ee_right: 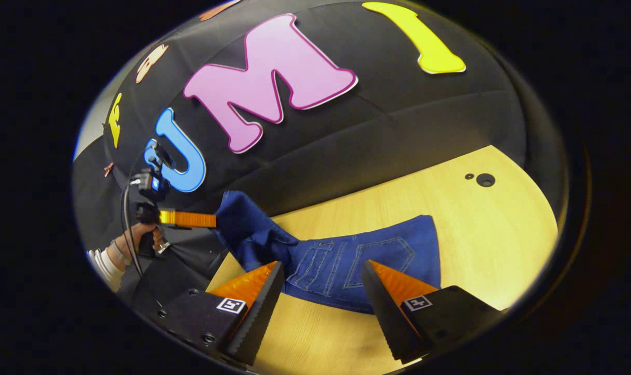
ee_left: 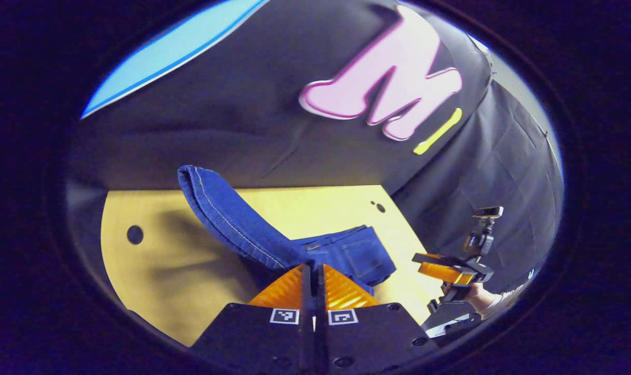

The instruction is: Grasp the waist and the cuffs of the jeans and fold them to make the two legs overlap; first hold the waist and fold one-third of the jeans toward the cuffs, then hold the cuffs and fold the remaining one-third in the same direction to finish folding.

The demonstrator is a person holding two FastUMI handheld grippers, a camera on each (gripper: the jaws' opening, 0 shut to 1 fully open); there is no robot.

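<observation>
On table [ee_right: 503, 229], jeans [ee_right: 357, 260] lengthwise left-right, legs end lifted by left gripper [ee_left: 312, 271].

A pale wooden counter [ee_right: 477, 234] with round holes [ee_right: 485, 180] at two o'clock, black cloth wall [ee_right: 399, 114] behind

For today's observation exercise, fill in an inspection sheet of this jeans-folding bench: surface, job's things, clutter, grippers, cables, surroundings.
Surface: pale wooden table, round holes near its far edge.
Job's things: blue jeans, waist part lying flat, one end lifted off the table.
Clutter: nothing seen.
Grippers: left gripper closed on the lifted jeans; right gripper open, holding nothing, above the waist part.
Cables: a dark cable beside the hand holding the left gripper.
Surroundings: black cloth wall behind the table.
</observation>
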